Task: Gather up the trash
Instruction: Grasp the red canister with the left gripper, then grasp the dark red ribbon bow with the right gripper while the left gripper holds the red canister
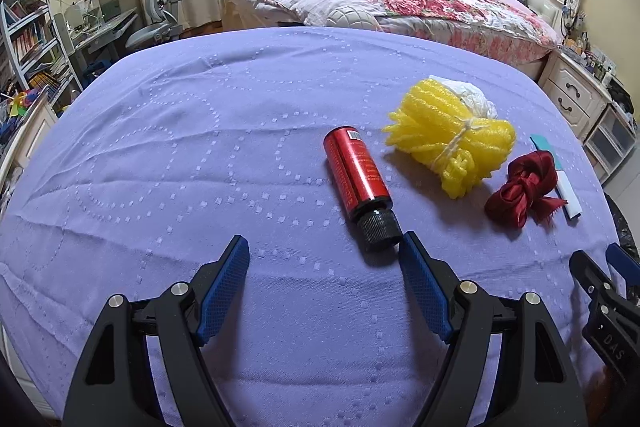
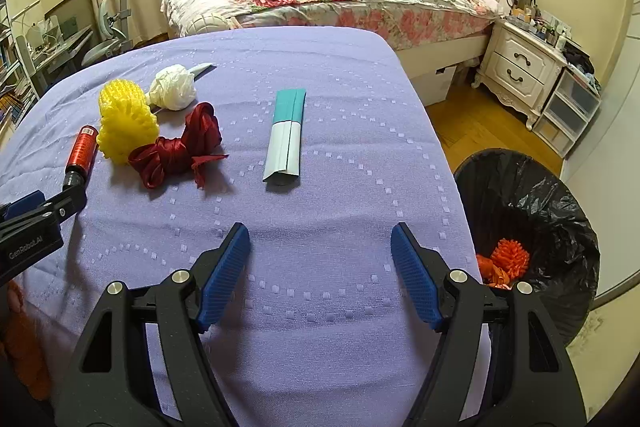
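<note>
Black-lined bin (image 2: pixel 560 187) — orange trash (image 2: pixel 508 261) inside, both tools spread

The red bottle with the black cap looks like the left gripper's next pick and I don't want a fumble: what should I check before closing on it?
1. Left gripper open wide enough for the cap: ok.
2. Red cylindrical bottle with the black ribbed cap lying flat on the purple quilted cloth: ok.
3. Cap between the fingers: not ok; it sits at the right finger's tip, off centre.
4. Yellow foam net bundle apart from the bottle: ok.
5. Black-lined trash bin open, with room: ok; only orange scraps are visible inside.
6. Right gripper empty and out of the way: ok.
</note>
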Demonstrator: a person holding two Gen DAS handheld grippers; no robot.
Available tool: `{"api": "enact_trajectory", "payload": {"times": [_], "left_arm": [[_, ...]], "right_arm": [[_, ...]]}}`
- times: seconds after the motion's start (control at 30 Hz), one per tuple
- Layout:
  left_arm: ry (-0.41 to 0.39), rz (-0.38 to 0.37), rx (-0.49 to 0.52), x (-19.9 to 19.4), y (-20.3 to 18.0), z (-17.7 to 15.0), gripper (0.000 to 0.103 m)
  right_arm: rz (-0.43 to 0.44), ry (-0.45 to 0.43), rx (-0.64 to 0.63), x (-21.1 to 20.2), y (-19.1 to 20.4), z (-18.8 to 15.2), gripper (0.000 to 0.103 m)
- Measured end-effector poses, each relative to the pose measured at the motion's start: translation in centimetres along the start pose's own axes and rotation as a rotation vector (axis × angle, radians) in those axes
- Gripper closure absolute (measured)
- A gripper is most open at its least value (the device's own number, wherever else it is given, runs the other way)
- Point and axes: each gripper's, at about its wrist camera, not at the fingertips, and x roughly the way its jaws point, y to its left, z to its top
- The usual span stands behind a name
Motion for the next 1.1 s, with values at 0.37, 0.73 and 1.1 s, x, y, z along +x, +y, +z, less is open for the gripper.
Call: {"api": "enact_trajectory", "payload": {"times": [0.37, 0.73, 1.1], "left_arm": [[-0.014, 0.007, -0.013, 1.7, 0.0, 2.3, 0.044], [-0.038, -0.020, 0.031, 0.6, 0.5, 1.3, 0.078], [-0.044, -0.007, 0.032, -0.5, 3.0, 0.4, 0.078]], "right_arm": [[0.001, -0.001, 0.000, 0.0, 0.0, -0.1, 0.031], [0.001, -0.018, -0.009, -0.7, 0.0, 0.2, 0.031], [0.078, -0.060, -0.074, -1.8, 3.4, 1.2, 0.031]]}}
